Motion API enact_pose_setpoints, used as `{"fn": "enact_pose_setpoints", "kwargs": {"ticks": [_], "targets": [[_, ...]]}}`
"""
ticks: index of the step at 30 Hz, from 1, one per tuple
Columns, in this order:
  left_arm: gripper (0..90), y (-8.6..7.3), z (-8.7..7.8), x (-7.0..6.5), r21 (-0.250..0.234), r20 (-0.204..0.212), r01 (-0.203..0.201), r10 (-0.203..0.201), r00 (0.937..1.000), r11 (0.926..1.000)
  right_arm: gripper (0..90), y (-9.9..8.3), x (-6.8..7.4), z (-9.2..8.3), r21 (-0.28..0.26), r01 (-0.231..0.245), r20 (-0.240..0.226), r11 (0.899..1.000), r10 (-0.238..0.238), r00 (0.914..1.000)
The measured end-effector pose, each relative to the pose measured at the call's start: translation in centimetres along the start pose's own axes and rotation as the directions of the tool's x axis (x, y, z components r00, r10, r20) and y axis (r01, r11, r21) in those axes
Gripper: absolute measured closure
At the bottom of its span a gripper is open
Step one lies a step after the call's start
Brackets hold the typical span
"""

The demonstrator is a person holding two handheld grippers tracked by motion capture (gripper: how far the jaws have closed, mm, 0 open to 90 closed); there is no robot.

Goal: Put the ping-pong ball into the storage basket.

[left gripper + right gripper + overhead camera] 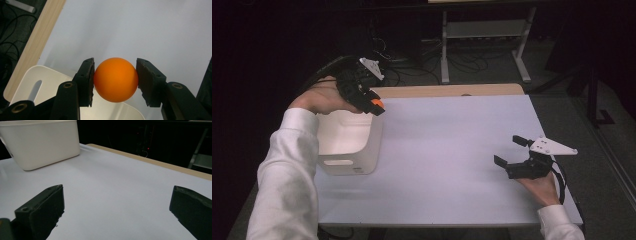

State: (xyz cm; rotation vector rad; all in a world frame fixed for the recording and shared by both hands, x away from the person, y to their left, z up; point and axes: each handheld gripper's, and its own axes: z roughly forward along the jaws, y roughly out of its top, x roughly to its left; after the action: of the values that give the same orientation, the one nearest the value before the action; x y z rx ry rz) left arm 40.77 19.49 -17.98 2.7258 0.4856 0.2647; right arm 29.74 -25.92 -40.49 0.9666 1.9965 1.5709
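Left gripper [115, 80] fingers clamp orange ball [116, 80] above white bin [357, 145] rim; center over opening before release; right gripper [514, 152] fingers apart.

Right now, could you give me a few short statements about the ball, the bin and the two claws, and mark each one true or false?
1. The left claw is clamped on the orange ball. True.
2. The ball rests on the bottom of the white bin. False: it is held in the air at the bin's far right corner, between the jaws.
3. The right claw is shut on a second ball. False: its jaws stand wide apart with nothing between them.
4. The bin stands on the left part of the white table. True.
5. The right claw is low over the table's right side, apart from the bin. True.
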Motion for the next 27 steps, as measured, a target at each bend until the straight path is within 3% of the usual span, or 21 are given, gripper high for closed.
{"fn": "enact_pose_setpoints", "kwargs": {"ticks": [27], "targets": [[50.6,-2.8,-0.2,0.3,0.045,0.007,0.002,-0.003,1.0000,0.9990,0.0,-0.1,0.0,-0.3,0.002,-0.001,0.011,1.000,0.001,0.9999]]}}
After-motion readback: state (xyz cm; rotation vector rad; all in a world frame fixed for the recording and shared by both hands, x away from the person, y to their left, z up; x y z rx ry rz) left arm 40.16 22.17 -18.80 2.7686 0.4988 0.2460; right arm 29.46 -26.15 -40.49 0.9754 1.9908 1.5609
